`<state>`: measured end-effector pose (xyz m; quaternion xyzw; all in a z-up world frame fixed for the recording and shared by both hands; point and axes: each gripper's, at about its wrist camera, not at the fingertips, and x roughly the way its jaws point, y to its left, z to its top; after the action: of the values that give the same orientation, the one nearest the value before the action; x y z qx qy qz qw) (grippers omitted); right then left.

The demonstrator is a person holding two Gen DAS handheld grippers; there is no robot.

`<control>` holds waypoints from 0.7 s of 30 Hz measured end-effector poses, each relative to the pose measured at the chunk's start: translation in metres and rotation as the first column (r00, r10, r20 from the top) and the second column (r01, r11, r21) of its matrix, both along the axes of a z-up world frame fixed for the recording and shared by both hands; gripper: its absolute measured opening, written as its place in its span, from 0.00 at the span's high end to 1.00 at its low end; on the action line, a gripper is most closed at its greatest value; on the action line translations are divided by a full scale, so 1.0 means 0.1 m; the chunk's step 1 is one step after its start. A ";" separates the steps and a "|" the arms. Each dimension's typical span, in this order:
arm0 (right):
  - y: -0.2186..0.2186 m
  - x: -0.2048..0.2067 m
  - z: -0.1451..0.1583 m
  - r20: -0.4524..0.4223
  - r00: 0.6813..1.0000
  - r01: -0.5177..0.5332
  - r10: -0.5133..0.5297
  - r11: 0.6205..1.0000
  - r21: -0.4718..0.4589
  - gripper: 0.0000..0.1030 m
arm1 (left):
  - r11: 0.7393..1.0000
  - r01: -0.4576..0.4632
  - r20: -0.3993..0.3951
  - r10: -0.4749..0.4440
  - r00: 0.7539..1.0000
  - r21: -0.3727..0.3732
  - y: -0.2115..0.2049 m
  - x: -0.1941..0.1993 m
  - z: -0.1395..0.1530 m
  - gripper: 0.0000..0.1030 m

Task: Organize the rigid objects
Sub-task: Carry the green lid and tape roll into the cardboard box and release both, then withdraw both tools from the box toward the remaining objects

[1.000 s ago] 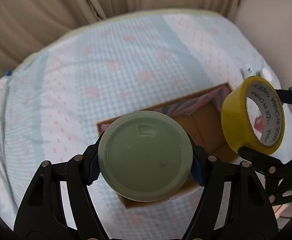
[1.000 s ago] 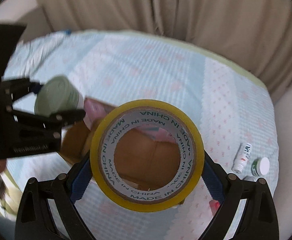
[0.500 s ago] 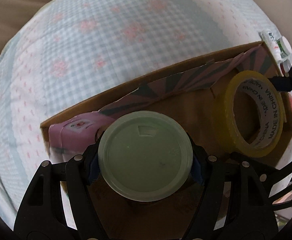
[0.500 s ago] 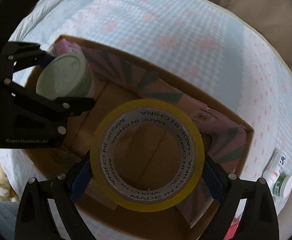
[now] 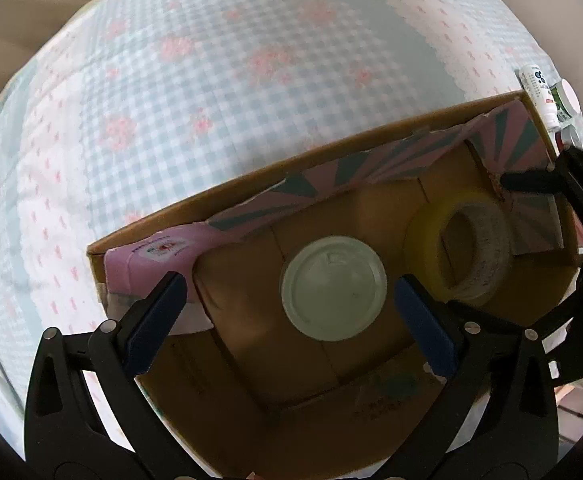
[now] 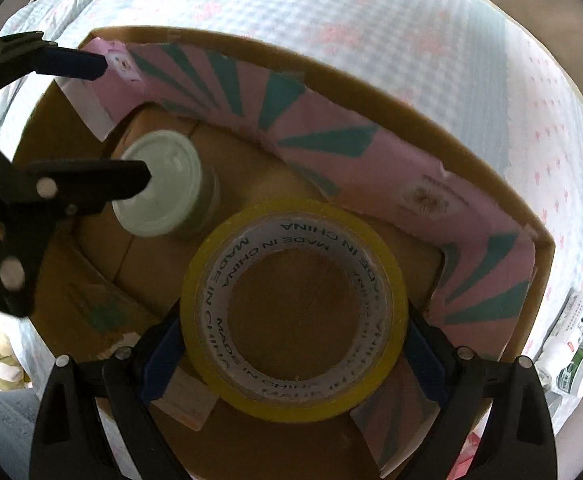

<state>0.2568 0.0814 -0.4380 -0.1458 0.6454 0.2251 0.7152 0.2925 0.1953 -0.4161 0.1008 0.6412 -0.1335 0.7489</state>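
A cardboard box with pink and teal inner flaps lies open on the bed. A jar with a pale green lid stands on the box floor, also in the right wrist view. My left gripper is open above it, blue pads wide apart and clear of the lid. A yellow tape roll sits between the pads of my right gripper, which touch its sides low in the box; it also shows in the left wrist view.
The box rests on a blue and pink checked bedspread. Small white bottles and a green-labelled tub lie on the bed right of the box, also in the left wrist view. Beige curtains hang behind.
Both grippers went down into the box. My left gripper opened and let go of the green-lidded jar, which now stands on the box floor. The tape roll went lower in the box.
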 end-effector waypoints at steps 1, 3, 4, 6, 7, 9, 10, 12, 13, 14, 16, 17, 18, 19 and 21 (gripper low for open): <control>0.00 -0.02 0.04 0.031 1.000 0.002 -0.003 1.000 0.018 0.01 | 1.000 -0.005 0.001 0.005 1.000 -0.003 0.01 -0.02 0.00 0.00; 0.02 -0.04 0.10 0.062 0.998 -0.006 0.005 1.000 0.030 0.01 | 1.000 -0.013 0.004 0.013 1.000 -0.008 0.05 -0.03 0.02 0.00; 0.03 -0.04 0.10 0.057 0.998 -0.012 0.010 1.000 0.023 0.01 | 1.000 -0.018 0.004 0.018 1.000 -0.011 0.05 -0.04 0.03 0.00; 0.04 -0.06 0.11 0.055 0.998 -0.014 0.014 1.000 0.014 0.01 | 1.000 -0.027 0.008 0.027 1.000 -0.014 0.06 -0.05 0.08 0.00; 0.04 -0.07 0.11 0.055 0.998 -0.010 0.009 1.000 0.018 0.01 | 0.999 -0.030 0.011 0.030 0.999 -0.015 0.07 -0.06 0.10 0.00; 0.05 -0.08 0.13 0.057 0.998 -0.003 0.002 1.000 0.022 0.01 | 0.999 -0.035 0.022 0.035 0.999 -0.017 0.09 -0.09 0.17 0.00; 0.03 -0.09 0.17 0.061 0.998 -0.005 0.003 1.000 0.021 0.01 | 0.999 -0.036 0.027 0.036 0.999 -0.017 0.10 -0.10 0.20 0.00; 0.05 -0.14 0.23 0.074 0.997 -0.010 0.008 1.000 0.019 0.01 | 0.999 -0.036 0.044 0.036 0.998 -0.015 0.11 -0.14 0.29 0.00; 0.05 -0.16 0.26 0.081 0.997 -0.012 0.010 1.000 0.018 0.01 | 0.999 -0.035 0.052 0.036 0.998 -0.013 0.12 -0.17 0.33 0.00; 0.05 -0.18 0.31 0.090 0.996 -0.014 0.012 1.000 0.018 0.01 | 0.999 -0.035 0.063 0.036 0.997 -0.012 0.13 -0.20 0.39 0.00; 0.01 -0.22 0.42 0.105 0.994 -0.015 0.012 1.000 0.020 0.01 | 0.999 -0.038 0.082 0.038 0.996 -0.011 0.13 -0.26 0.52 0.00; 0.02 -0.26 0.48 0.112 0.994 -0.014 0.011 1.000 0.022 0.01 | 0.999 -0.042 0.095 0.043 0.995 -0.010 0.15 -0.30 0.60 0.00; 0.04 -0.28 0.55 0.115 0.993 -0.012 0.009 1.000 0.028 0.01 | 0.999 -0.046 0.102 0.047 0.994 -0.010 0.16 -0.34 0.65 0.00; 0.04 -0.31 0.63 0.122 0.992 -0.010 0.005 0.999 0.039 0.01 | 0.998 -0.054 0.113 0.055 0.992 -0.014 0.18 -0.39 0.75 0.00; -0.03 -0.40 0.83 0.144 0.990 0.000 -0.007 0.999 0.046 0.01 | 0.998 -0.065 0.140 0.068 0.988 -0.021 0.21 -0.49 0.95 0.00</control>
<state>0.2164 0.0785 -0.3550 -0.1441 0.5869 0.2277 0.7635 0.2435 0.2160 -0.3211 0.0826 0.5887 -0.1061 0.7971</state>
